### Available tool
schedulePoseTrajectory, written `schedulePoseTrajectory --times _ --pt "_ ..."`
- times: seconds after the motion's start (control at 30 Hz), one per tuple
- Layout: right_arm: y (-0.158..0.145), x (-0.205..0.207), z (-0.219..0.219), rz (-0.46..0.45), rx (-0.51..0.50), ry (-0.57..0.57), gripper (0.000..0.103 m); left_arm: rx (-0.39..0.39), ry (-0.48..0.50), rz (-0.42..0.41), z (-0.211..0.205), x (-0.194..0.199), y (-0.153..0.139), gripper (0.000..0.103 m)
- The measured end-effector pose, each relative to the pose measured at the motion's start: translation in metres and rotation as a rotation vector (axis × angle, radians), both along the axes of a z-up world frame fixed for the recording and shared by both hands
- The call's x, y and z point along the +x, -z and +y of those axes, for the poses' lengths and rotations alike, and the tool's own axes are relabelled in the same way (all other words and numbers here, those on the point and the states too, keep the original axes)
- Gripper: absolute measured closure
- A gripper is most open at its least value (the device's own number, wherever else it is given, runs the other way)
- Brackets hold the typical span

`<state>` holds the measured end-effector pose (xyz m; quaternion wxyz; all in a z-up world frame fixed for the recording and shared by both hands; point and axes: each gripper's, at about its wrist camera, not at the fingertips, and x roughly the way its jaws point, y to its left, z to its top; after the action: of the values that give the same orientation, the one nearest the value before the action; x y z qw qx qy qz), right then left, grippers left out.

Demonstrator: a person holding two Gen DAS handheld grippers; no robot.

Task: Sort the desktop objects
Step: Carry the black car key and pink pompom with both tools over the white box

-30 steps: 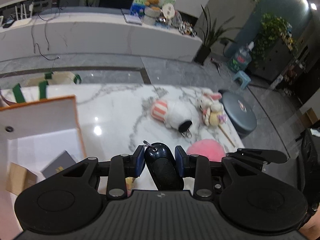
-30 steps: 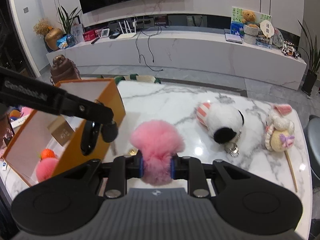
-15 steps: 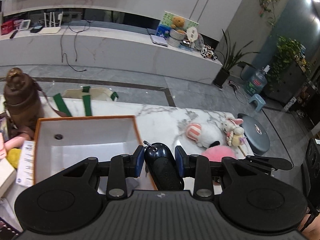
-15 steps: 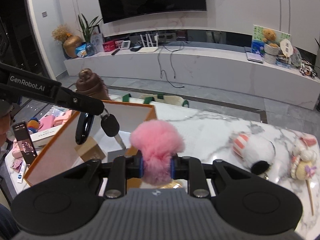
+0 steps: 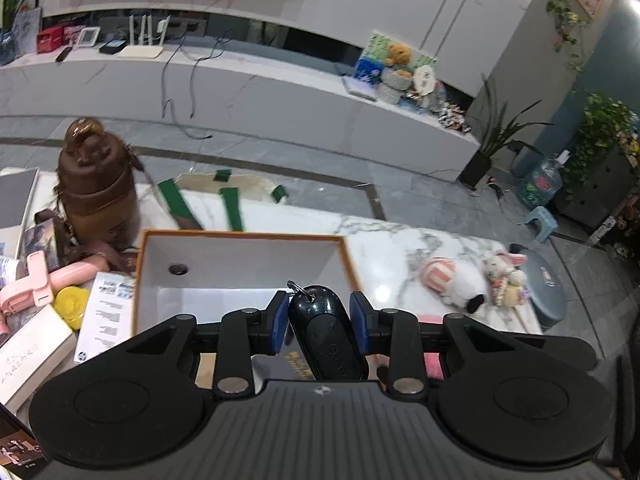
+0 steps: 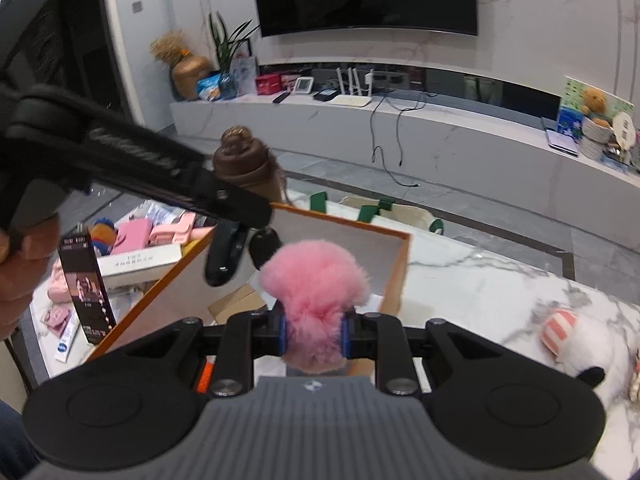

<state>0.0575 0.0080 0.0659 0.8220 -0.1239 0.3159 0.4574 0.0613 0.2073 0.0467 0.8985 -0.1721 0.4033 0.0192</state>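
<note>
My left gripper (image 5: 319, 322) is shut on a black car key fob (image 5: 326, 330) with a key ring, held above the open orange-rimmed box (image 5: 240, 236). In the right wrist view the left gripper (image 6: 236, 216) shows over the box (image 6: 394, 280) with the fob (image 6: 224, 256) hanging below it. My right gripper (image 6: 313, 334) is shut on a pink fluffy pompom (image 6: 314, 284), held over the box's near right side. A white plush with a striped cap (image 5: 452, 282) and a small rabbit plush (image 5: 506, 278) lie on the marble table (image 5: 384, 248).
A brown bottle (image 5: 98, 192), pink items (image 5: 44, 280), a yellow object (image 5: 72, 306) and books (image 5: 32, 354) crowd the table left of the box. A cream bag with green straps (image 5: 228, 196) sits behind it. A grey round stool (image 5: 546, 292) stands at the right.
Both grippers have moved left from the open tabletop to above the orange box, each still holding its object. The plush toys now lie far to the right.
</note>
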Motion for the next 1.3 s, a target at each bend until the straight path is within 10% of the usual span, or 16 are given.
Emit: schedulePoseTrajectory --times 1.3 --pt "0.08 0.028 0.111 -0.058 -0.316 -0.022 0.078 0.097 -0.036 0.206 0.032 0.064 0.092 0.067"
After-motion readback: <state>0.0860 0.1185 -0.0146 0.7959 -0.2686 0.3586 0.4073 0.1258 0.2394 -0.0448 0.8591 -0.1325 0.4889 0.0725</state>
